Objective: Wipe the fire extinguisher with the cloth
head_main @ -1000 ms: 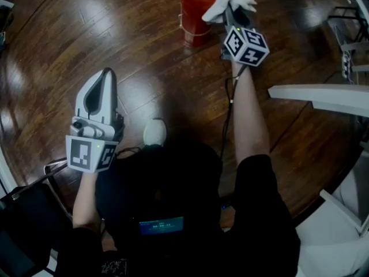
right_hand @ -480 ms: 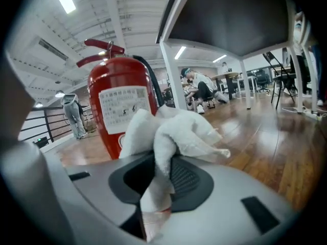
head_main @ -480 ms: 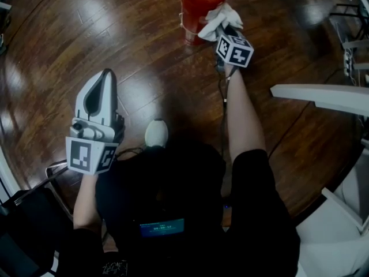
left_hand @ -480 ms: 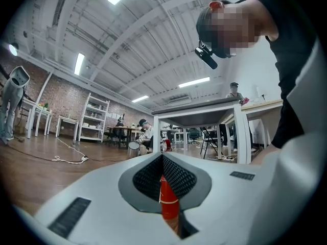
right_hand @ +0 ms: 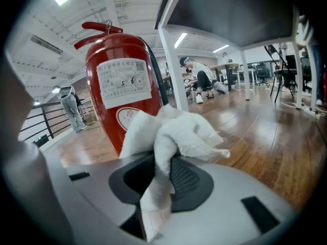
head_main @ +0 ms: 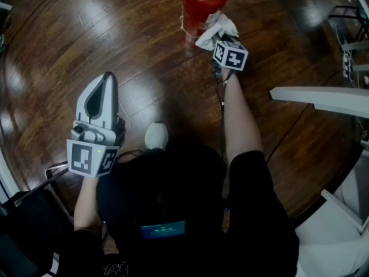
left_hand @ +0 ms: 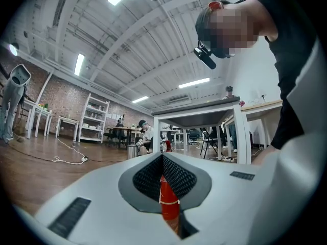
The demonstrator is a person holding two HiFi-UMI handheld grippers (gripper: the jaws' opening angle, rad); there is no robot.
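Note:
A red fire extinguisher (head_main: 202, 7) stands upright on the wooden floor at the top of the head view; its white label and red handle fill the right gripper view (right_hand: 122, 91). My right gripper (head_main: 222, 36) is shut on a bunched white cloth (head_main: 214, 29), and the cloth (right_hand: 171, 134) rests against the cylinder's lower right side. My left gripper (head_main: 102, 92) hangs low at the left, far from the extinguisher, jaws shut with nothing between them. Through its closed tips a strip of the extinguisher (left_hand: 167, 200) shows.
A white table edge (head_main: 320, 97) juts in at the right, with a white chair (head_main: 340, 224) below it. A black cable (head_main: 222, 105) runs along the floor under my right arm. A white shoe tip (head_main: 155, 134) is near the middle. White table legs (right_hand: 171, 60) stand behind the extinguisher.
My right gripper has carried the cloth leftward and down the extinguisher's side, from near its top to its lower right flank. The left gripper has stayed put.

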